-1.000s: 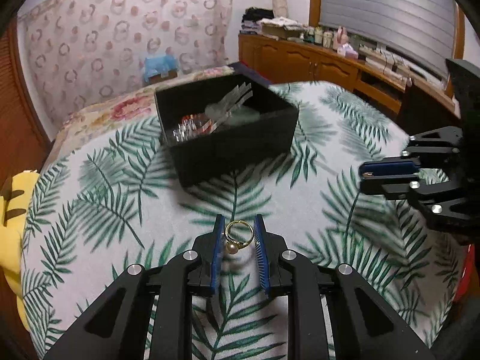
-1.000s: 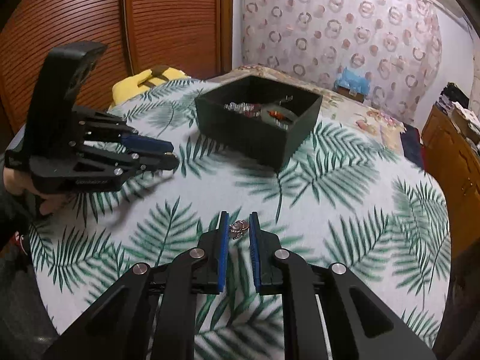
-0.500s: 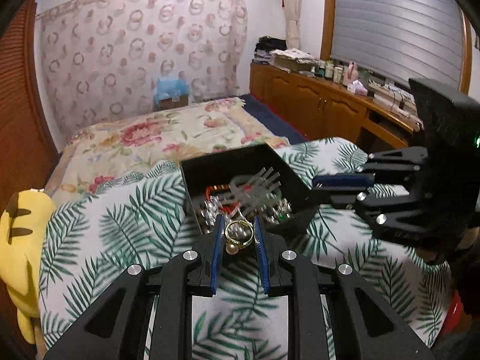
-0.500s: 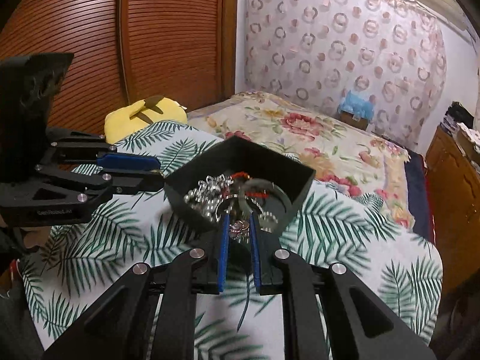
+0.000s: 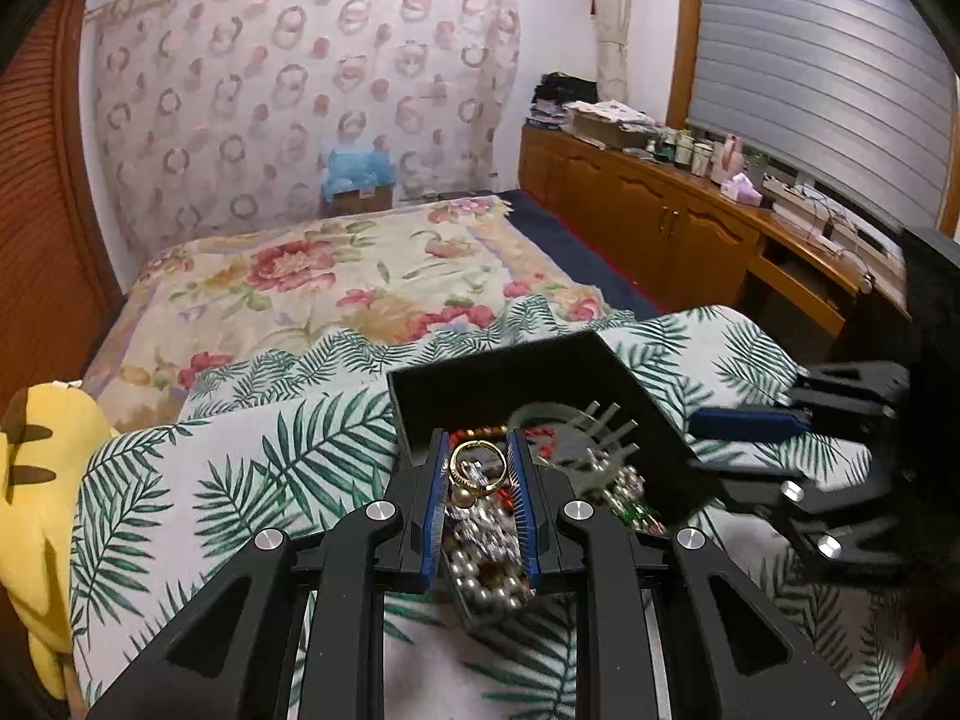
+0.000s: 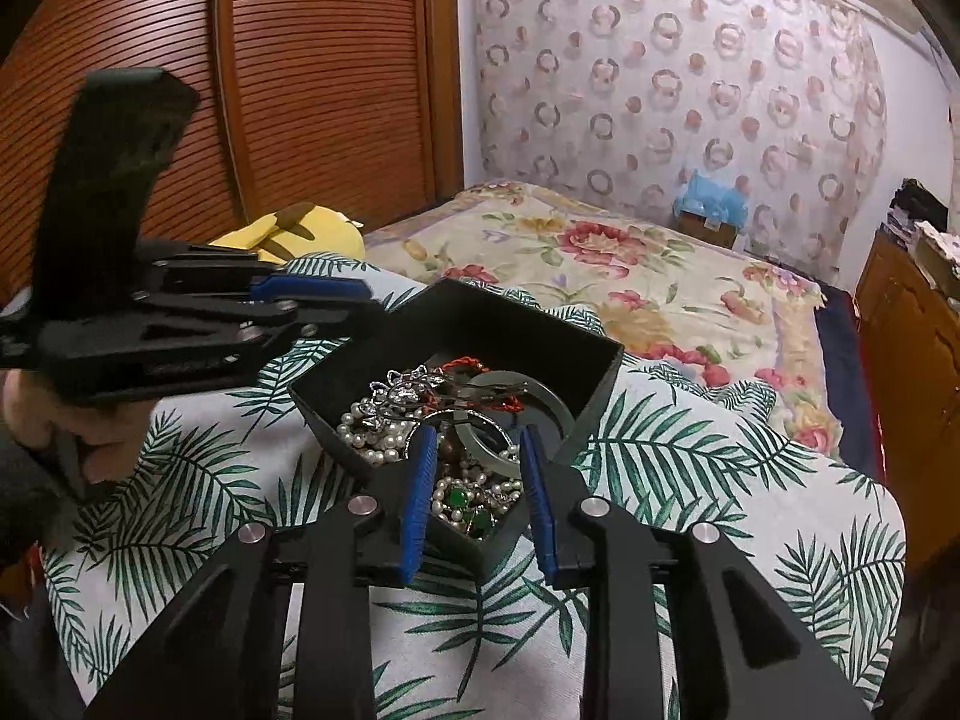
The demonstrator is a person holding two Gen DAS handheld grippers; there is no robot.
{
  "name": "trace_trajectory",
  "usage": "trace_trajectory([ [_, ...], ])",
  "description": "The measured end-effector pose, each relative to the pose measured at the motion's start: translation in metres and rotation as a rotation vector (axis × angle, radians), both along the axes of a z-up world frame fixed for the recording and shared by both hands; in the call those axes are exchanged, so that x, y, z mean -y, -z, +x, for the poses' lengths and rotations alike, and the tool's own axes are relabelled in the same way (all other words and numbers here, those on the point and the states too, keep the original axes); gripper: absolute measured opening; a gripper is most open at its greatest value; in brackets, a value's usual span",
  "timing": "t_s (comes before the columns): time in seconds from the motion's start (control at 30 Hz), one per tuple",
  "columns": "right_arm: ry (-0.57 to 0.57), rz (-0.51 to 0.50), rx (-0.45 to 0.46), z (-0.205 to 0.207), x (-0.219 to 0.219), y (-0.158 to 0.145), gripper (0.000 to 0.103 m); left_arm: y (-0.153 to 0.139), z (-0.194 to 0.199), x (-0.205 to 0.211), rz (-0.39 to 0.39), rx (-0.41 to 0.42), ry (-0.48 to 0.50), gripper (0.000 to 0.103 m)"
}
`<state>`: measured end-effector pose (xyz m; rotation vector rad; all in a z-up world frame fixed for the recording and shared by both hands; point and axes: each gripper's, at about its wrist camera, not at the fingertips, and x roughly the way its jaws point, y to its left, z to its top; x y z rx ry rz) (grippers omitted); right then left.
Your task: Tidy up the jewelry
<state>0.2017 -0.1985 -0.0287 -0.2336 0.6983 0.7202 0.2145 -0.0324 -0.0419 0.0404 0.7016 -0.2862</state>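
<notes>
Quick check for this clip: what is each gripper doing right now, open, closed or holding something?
Left gripper: closed on the gold pearl ring, over the black jewelry box.
Right gripper: jaws have just been opening, nothing held between them.

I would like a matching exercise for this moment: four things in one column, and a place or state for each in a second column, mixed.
Things:
1. gold ring
2. right gripper
3. black box
4. yellow plush toy

Places or states:
A. at the bed's edge, beside the palm-leaf cloth
B. on the palm-leaf cloth, full of jewelry
C. jaws just opened, nothing gripped
D. clamped in the left gripper

Pairs: 1-D, 2-C, 3-B, 4-A
</notes>
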Motion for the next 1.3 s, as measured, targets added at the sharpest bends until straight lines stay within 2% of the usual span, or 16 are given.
trace_trajectory([
  [0.2,0.016,0.003,0.001,-0.007,0.006,-0.001,0.031,0.002,0.018,0.001,0.015,-0.005,-0.036,0.02],
  [0.27,0.028,0.005,0.002,-0.009,0.009,-0.001,0.031,0.002,0.02,0.001,0.011,-0.011,-0.045,0.029],
  [0.3,0.034,0.007,0.002,-0.01,0.011,-0.002,0.031,0.002,0.02,0.0,0.011,-0.01,-0.049,0.039],
  [0.37,0.05,0.009,0.008,-0.012,0.014,-0.003,0.032,0.001,0.017,0.0,0.015,-0.004,-0.059,0.047],
  [0.47,0.08,0.013,0.024,-0.017,0.018,-0.004,0.037,-0.002,0.01,-0.001,0.012,0.004,-0.071,0.063],
  [0.53,0.108,0.02,0.03,-0.021,0.023,-0.006,0.042,-0.004,0.001,-0.003,0.012,0.02,-0.088,0.08],
  [0.6,0.148,0.029,0.034,-0.025,0.029,-0.007,0.058,-0.007,-0.008,-0.005,0.016,0.032,-0.106,0.088],
  [0.63,0.166,0.033,0.038,-0.028,0.031,-0.008,0.061,-0.008,-0.013,-0.005,0.02,0.033,-0.116,0.091],
  [0.73,0.22,0.047,0.046,-0.038,0.037,-0.011,0.071,-0.011,-0.029,-0.007,0.032,0.04,-0.144,0.095],
  [0.9,0.278,0.079,0.075,-0.055,0.044,-0.021,0.093,-0.018,-0.063,-0.015,0.033,0.058,-0.197,0.095],
  [1.0,0.298,0.097,0.111,-0.07,0.046,-0.03,0.1,-0.023,-0.085,-0.019,0.034,0.072,-0.218,0.095],
  [1.3,0.352,0.139,0.157,-0.106,0.05,-0.049,0.1,-0.048,-0.135,-0.021,0.04,0.113,-0.257,0.095],
])
